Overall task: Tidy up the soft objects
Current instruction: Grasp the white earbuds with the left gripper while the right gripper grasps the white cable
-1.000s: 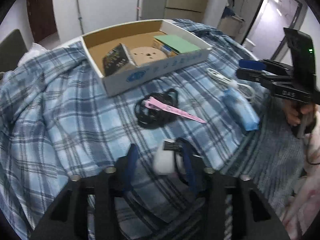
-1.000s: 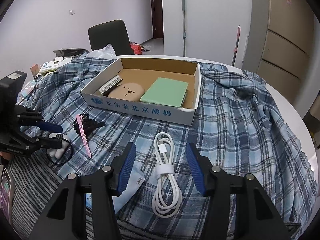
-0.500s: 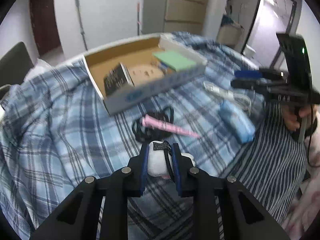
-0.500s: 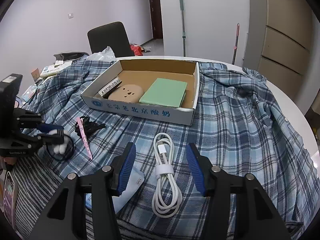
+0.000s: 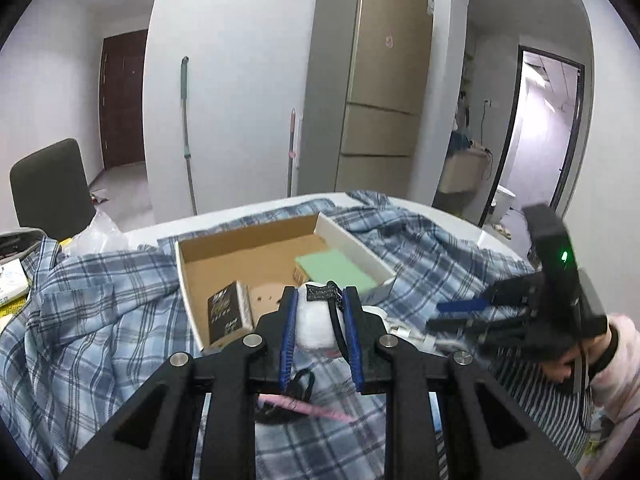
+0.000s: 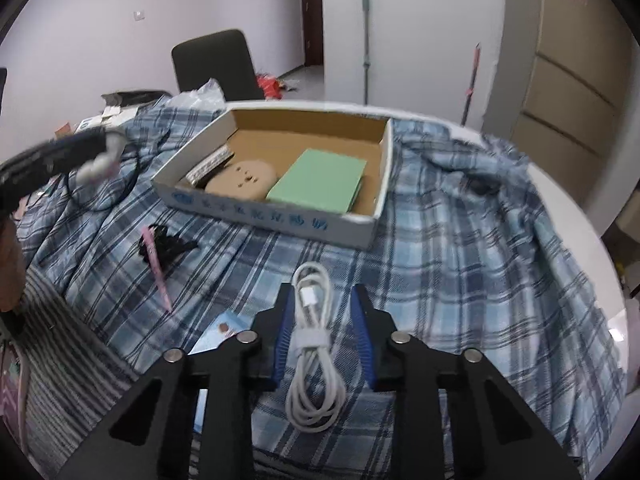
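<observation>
White walls, dark door [image 5: 123, 96], tall beige cabinet [image 5: 380, 92], black chair [image 5: 50, 188].

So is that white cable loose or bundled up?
Bundled: the white cable lies coiled in loops on the plaid cloth, with a strap around its middle.

A dark chair [image 6: 212, 65] stands at ten o'clock behind the table, a green-handled mop [image 5: 185, 128] leans on the wall at twelve, and a tall beige cabinet [image 5: 372, 80] (drawers below) rises at one o'clock beside an open doorway [image 5: 548, 136].
</observation>
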A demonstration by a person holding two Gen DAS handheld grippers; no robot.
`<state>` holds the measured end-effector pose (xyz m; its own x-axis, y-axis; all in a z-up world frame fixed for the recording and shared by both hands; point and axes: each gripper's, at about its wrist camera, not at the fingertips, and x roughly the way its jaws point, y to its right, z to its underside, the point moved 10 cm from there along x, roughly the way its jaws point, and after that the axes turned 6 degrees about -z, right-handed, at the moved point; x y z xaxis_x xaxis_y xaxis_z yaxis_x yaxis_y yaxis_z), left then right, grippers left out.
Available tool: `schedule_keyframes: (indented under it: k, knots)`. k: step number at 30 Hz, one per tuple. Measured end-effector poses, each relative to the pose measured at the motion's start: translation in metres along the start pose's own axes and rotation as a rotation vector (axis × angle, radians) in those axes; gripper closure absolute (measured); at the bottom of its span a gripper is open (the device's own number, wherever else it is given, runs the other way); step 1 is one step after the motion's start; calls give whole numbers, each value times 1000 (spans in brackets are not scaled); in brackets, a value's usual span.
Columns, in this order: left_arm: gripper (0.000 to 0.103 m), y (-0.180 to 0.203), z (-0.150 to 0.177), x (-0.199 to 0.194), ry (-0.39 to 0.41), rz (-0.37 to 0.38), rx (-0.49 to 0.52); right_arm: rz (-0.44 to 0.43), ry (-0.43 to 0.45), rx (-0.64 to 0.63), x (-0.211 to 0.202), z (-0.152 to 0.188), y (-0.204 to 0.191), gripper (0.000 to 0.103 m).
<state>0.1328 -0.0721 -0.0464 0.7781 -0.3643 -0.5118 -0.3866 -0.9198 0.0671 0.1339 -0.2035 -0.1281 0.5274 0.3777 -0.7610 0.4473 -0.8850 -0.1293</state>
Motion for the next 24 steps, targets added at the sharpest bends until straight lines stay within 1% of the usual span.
schedule_keyframes:
  k: [2, 4, 6, 8, 11, 15, 16, 20, 22, 23, 24]
  knots:
    - [79, 5, -9, -5, 54, 4, 15, -55, -37, 10, 6, 7, -5, 89]
    - [79, 7, -17, -6, 73, -3, 10, -91, -60, 4, 11, 13, -11, 89]
    - [79, 9, -18, -6, 83, -2, -6, -79, -76, 3, 15, 17, -12, 89]
    - [79, 9, -18, -6, 88, -6, -9, -68, -71, 12, 15, 17, -10, 89]
    - [79, 4, -14, -8, 118, -33, -21, -43, -59, 15, 12, 16, -5, 89]
    - [79, -5, -3, 0, 106, -33, -51, -39, -105, 20, 20, 20, -3, 89]
    - [79, -7, 0, 1, 102, -40, -50, -26, -107, 17, 21, 20, -1, 89]
    - [79, -17, 7, 4, 102, -78, -53, -18, -114, 9, 22, 20, -1, 87]
    - [79, -20, 8, 5, 107, -92, -59, -10, -122, -3, 24, 20, -1, 80]
    - [79, -21, 9, 5, 111, -96, -59, -4, -134, -8, 26, 21, -2, 68]
    - [79, -21, 10, 6, 112, -103, -58, 3, -147, -10, 28, 23, -1, 58]
